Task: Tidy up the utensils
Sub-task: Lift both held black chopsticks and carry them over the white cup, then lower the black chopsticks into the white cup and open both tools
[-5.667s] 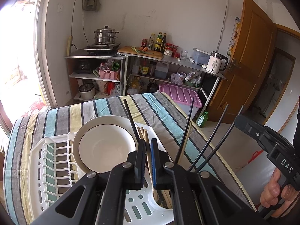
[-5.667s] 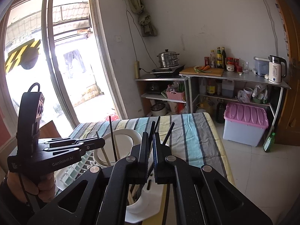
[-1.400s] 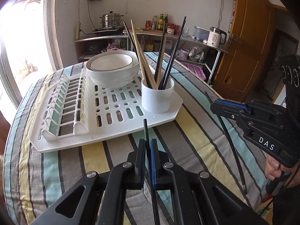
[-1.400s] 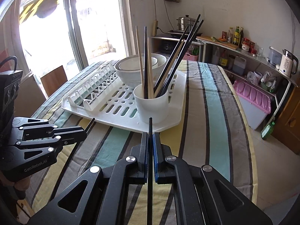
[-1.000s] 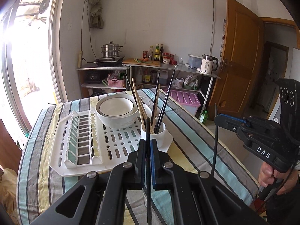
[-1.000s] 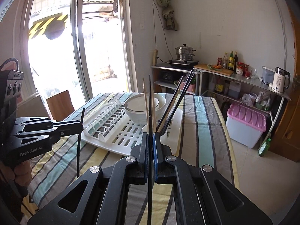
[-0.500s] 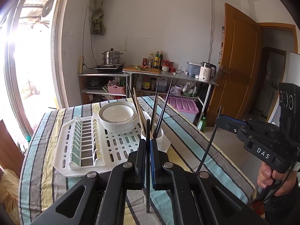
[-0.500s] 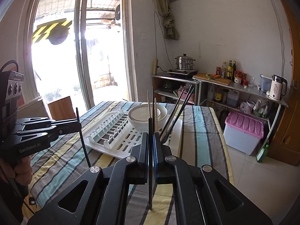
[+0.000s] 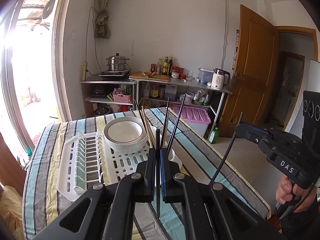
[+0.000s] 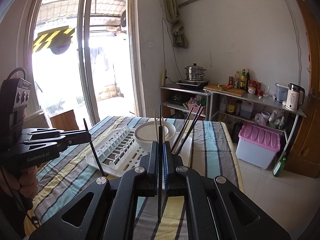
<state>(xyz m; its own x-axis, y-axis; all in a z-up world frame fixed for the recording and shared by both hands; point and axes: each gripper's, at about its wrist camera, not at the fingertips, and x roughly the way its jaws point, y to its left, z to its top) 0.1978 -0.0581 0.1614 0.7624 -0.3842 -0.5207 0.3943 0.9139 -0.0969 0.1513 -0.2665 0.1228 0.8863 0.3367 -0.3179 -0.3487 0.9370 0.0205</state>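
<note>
My left gripper [image 9: 158, 152] is shut on a black chopstick [image 9: 157, 180] held upright above the striped table. My right gripper [image 10: 160, 146] is shut on another black chopstick [image 10: 159, 180], also upright. Each gripper shows in the other's view: the right gripper [image 9: 243, 127] with its chopstick [image 9: 226, 154], the left gripper [image 10: 87, 135] with its chopstick [image 10: 94, 154]. Ahead, a white utensil cup [image 9: 174, 157] on a white drying rack [image 9: 84, 160] holds several black and wooden chopsticks [image 9: 166, 124]. Both grippers are well back from the cup and higher than it.
A white bowl [image 9: 125, 134] sits on the rack behind the cup. The table [image 9: 46, 140] has a striped cloth. Shelves with a steamer pot [image 9: 117, 64], bottles and a kettle [image 9: 220, 79] stand at the far wall. A pink-lidded bin [image 9: 192, 116] is on the floor.
Both grippers picked a black chopstick off the table in front of the rack, then lifted and drew back. In the last half second they rose slightly more.
</note>
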